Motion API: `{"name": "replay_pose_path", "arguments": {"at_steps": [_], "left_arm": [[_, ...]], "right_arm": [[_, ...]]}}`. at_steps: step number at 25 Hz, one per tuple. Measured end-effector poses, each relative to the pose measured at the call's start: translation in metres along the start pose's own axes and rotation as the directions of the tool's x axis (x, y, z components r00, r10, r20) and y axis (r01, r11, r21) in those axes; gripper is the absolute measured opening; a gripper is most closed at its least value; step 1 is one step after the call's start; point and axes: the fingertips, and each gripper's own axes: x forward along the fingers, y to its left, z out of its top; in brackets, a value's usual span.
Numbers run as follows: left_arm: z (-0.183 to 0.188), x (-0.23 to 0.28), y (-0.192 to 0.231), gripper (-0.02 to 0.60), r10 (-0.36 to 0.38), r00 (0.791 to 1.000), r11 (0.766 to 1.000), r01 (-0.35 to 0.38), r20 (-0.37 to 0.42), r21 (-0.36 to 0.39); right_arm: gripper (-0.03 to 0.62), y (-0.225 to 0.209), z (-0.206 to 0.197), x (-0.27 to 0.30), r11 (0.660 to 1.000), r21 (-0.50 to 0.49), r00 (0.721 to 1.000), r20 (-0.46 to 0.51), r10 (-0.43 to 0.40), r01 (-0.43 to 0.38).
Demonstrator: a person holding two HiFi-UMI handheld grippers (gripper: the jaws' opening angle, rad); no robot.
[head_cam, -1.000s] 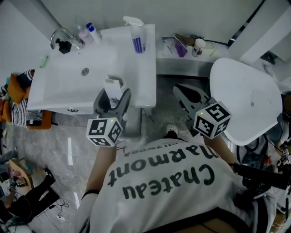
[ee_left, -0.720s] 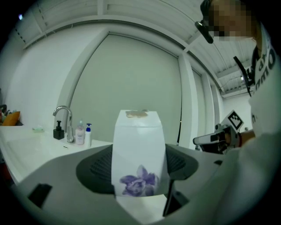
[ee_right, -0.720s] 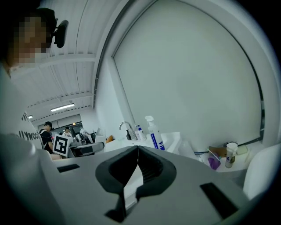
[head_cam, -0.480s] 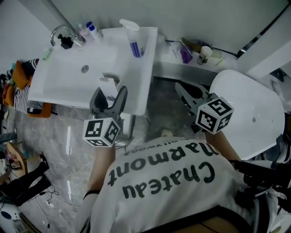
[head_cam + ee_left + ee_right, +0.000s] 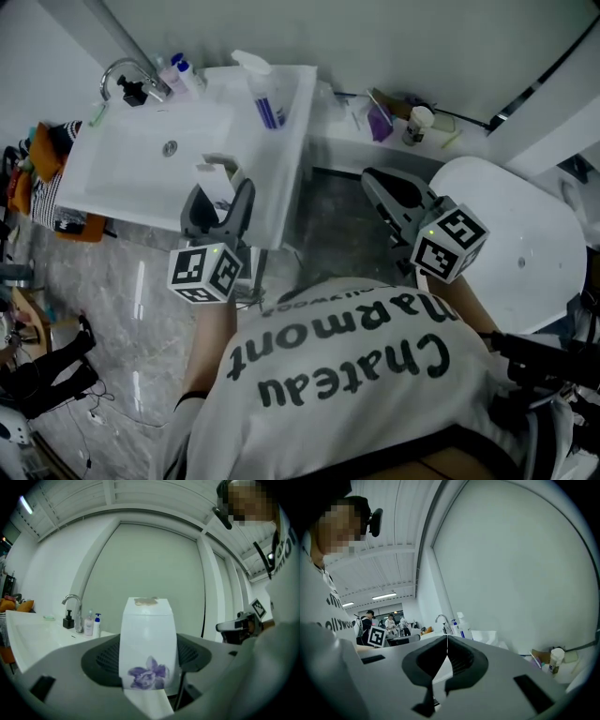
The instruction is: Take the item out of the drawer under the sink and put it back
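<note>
Above the front edge of the white rectangular sink [image 5: 122, 178], head view: left gripper [image 5: 217, 201] holds one white flower-printed carton [image 5: 214, 175]; right gripper [image 5: 382, 185] off the sink's right edge | left gripper view: jaws clamp the carton upright | right gripper view: jaws together, empty | progress: carton judged taken out; return remains; drawer unseen.

On my left gripper [image 5: 223, 190] the jaws are matt grey plastic, and the box [image 5: 149, 634] is smooth white card. The sink [image 5: 131, 173] is glossy white, with a shiny metal tap [image 5: 117, 67]. The floor [image 5: 122, 300] is polished stone.
</note>
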Motion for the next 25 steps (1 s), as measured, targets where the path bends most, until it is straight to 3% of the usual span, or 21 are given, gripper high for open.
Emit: {"name": "replay_pose_path", "arguments": {"at_steps": [15,25], "left_arm": [[0.004,0.027,0.011,0.331,0.036,0.999,0.999,-0.036,0.011,-0.002],[0.006,0.055,0.030,0.331,0.063,0.998,0.998,-0.063,-0.007,0.003]], "right_arm": [[0.012,-0.025,-0.009,-0.028,0.999,-0.006,0.999,-0.009,-0.038,0.038],[0.012,-0.052,-0.013,-0.022,0.988,-0.106,0.991,-0.070,-0.118,0.111]]}}
